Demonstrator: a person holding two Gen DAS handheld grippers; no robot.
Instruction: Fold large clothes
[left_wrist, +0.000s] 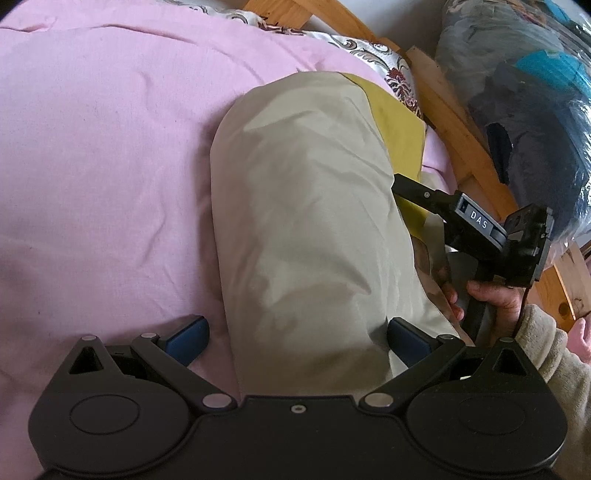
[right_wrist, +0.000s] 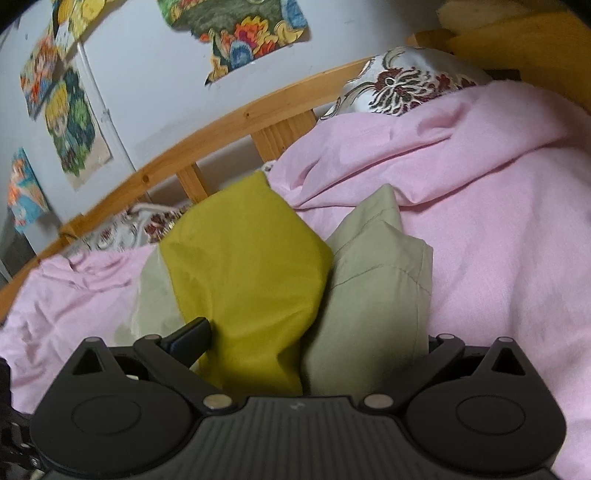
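Garment (left_wrist: 310, 229), beige with yellow lining, lies on the pink bedsheet (left_wrist: 103, 147) near the wooden bed frame (left_wrist: 454, 122). Left gripper (left_wrist: 297, 338) and right gripper (right_wrist: 317, 339): jaws wide, cloth between, not pinched. Risk: closing on one layer only, so the fold slides apart.

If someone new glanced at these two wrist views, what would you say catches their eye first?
Probably the beige garment with its mustard-yellow lining, bunched on the pink bedsheet and lying between the spread fingers of the left gripper. The right gripper likewise has the fabric between its fingers, low in its own view. Next, the colourful pictures on the white wall behind the wooden bed rail.
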